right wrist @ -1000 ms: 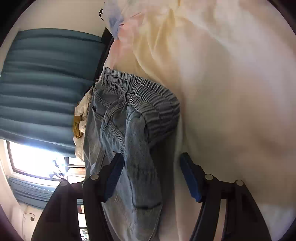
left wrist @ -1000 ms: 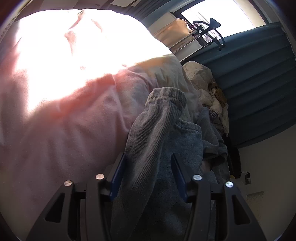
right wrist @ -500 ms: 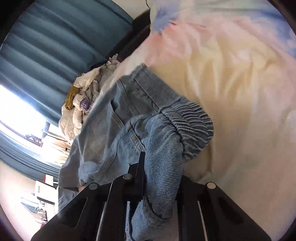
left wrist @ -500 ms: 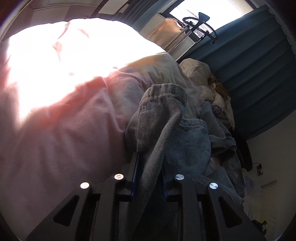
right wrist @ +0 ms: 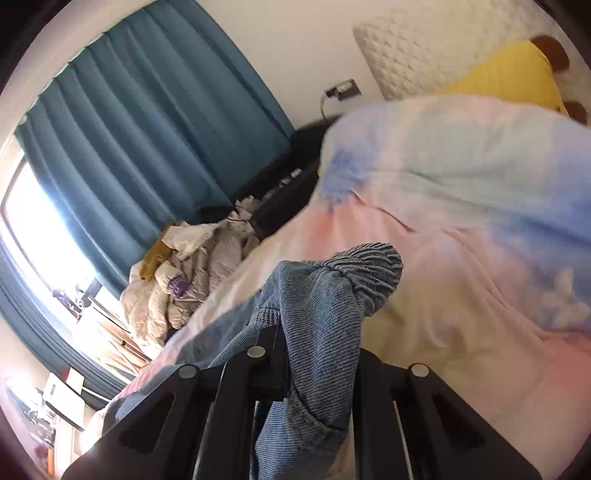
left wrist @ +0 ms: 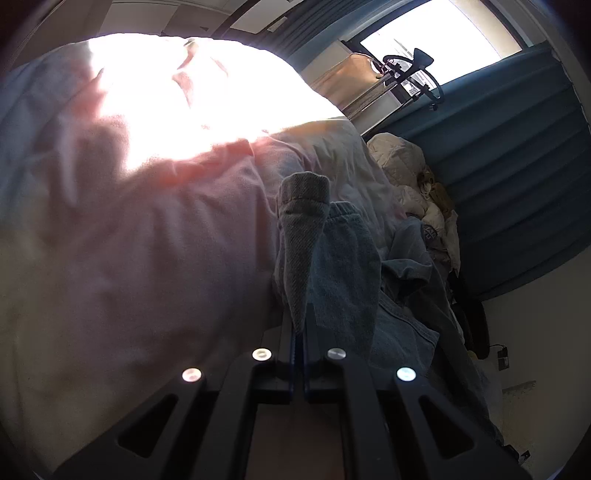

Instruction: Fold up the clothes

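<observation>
A pair of blue denim jeans (left wrist: 340, 266) hangs between both grippers above a pastel pink and blue duvet (left wrist: 147, 240). My left gripper (left wrist: 300, 328) is shut on a fold of a trouser leg, whose hem sticks up past the fingers. In the right wrist view my right gripper (right wrist: 317, 343) is shut on the jeans (right wrist: 321, 314) by the ribbed elastic waistband (right wrist: 373, 269), which bunches over the fingers. Loose denim trails down and to the right in the left wrist view.
A heap of pale clothes (right wrist: 184, 273) lies at the bed's edge by teal curtains (right wrist: 155, 129). A bright window (left wrist: 443, 33) and a stand stay beyond. A quilted headboard (right wrist: 436, 48) and yellow pillow (right wrist: 509, 81) are at the bed's head.
Both grippers went from open around the jeans to shut on them. They then lifted the denim off the duvet, and the right view swung up toward the curtains and headboard.
</observation>
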The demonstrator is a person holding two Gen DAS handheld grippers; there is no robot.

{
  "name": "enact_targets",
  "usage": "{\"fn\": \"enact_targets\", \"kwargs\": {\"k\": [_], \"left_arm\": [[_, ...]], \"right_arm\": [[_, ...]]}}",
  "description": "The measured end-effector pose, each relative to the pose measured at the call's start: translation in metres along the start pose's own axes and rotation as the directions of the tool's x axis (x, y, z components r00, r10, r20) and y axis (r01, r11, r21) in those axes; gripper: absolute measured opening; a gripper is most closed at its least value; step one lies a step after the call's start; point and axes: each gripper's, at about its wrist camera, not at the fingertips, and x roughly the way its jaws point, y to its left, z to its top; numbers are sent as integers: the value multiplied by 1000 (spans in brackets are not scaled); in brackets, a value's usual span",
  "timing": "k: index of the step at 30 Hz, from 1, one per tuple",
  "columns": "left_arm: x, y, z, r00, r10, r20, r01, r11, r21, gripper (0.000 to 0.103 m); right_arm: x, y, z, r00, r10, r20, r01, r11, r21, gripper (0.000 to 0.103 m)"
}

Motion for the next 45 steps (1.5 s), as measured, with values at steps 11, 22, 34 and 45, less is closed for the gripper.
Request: {"fn": "enact_targets", "kwargs": {"k": [11,22,34,45], "left_arm": [[2,3,-8,996,90,-18,-89,996,26,2],[-43,-41,-18,988,132,78,-147,955,256,15],[-36,-123,-30,996,51,73,-81,850,520,16],[2,-157,-32,999,23,36,-41,771,636,16]], "right_arm": [[39,-98,-87,984,-97,-148,110,990,88,16],[-47,-19,-101,945,-325,35,327,943,-64,59],[-88,202,-194,997,57,-46,-68,950,-306,64],[-65,319,-321,953,176,-248,-268,870,-414,64]]}}
